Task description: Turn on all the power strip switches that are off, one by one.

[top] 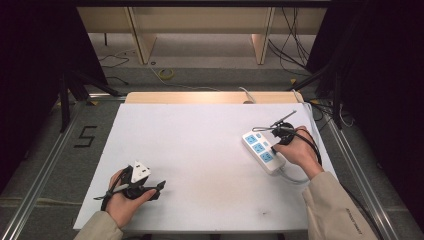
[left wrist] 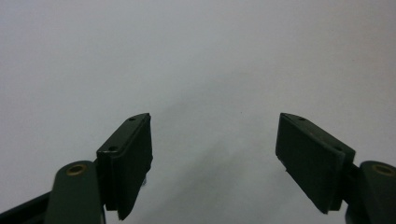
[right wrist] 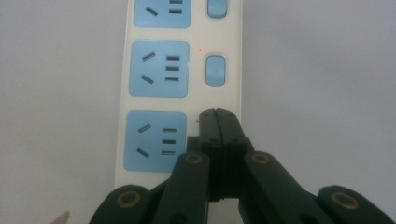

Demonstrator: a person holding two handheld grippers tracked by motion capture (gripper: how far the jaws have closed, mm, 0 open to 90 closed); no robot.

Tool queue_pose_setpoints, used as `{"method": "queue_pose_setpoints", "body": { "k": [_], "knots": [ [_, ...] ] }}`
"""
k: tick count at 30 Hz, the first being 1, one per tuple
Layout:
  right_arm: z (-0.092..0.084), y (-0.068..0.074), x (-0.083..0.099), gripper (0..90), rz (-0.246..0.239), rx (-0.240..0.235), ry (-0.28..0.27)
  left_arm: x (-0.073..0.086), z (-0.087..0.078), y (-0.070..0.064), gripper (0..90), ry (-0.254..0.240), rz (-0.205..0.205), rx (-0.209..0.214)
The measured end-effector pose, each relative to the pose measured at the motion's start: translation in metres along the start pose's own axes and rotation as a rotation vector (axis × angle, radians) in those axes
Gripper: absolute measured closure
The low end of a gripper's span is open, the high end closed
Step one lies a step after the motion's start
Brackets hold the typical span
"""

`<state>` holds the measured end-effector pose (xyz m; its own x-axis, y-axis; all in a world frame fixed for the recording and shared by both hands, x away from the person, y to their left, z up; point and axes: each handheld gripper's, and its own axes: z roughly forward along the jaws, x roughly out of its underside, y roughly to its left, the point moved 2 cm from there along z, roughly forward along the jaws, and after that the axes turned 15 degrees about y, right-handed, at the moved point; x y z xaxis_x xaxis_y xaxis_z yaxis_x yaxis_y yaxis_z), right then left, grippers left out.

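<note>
A white power strip [top: 261, 150] with three blue sockets lies at the right of the white table [top: 200, 150], set slantwise. In the right gripper view the strip [right wrist: 198, 88] runs up the frame, each socket with a blue rocker switch [right wrist: 215, 70] beside it. My right gripper [right wrist: 217, 114] is shut with nothing between the jaws. Its tips sit over the spot beside the nearest socket [right wrist: 155, 140], hiding that socket's switch. The right gripper [top: 276, 145] points down onto the strip. My left gripper [left wrist: 212, 158] is open over bare table, at the near left [top: 131, 192].
A small red light [right wrist: 200, 49] glows beside the middle switch. The strip's white cord [top: 292, 177] curls off under the right forearm. Metal rails [top: 45, 165] flank the table. Cables lie on the floor beyond the table's far edge [top: 210, 97].
</note>
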<state>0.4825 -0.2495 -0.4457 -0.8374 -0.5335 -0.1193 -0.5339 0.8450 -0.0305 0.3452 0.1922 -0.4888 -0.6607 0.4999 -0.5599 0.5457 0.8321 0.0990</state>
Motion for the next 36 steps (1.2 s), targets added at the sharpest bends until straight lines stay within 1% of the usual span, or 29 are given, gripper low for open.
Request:
{"method": "queue_pose_setpoints", "body": {
  "k": [3, 7, 12, 33, 36],
  "knots": [
    [0.0004, 0.0004, -0.0008, 90.0, -0.006, 0.006, 0.011, 0.0001, 0.0000, 0.0001, 27.1, -0.001, 0.000, 0.001],
    [0.0010, -0.0009, -0.0006, 90.0, 0.006, -0.006, 0.010, -0.0001, 0.0004, -0.0002, 27.1, -0.001, -0.001, 0.001],
    [0.0018, -0.0007, -0.0013, 90.0, -0.001, -0.002, 0.016, -0.0003, 0.0005, -0.0005, 27.2, -0.001, -0.001, 0.001],
    [0.0029, -0.0022, -0.0029, 90.0, 0.009, -0.023, 0.038, -0.0009, 0.0012, -0.0011, 27.2, 0.000, 0.001, 0.003],
    [0.0028, -0.0012, -0.0035, 90.0, 0.003, -0.014, 0.047, -0.0010, 0.0011, -0.0015, 27.2, 0.002, 0.003, 0.004]
  ]
}}
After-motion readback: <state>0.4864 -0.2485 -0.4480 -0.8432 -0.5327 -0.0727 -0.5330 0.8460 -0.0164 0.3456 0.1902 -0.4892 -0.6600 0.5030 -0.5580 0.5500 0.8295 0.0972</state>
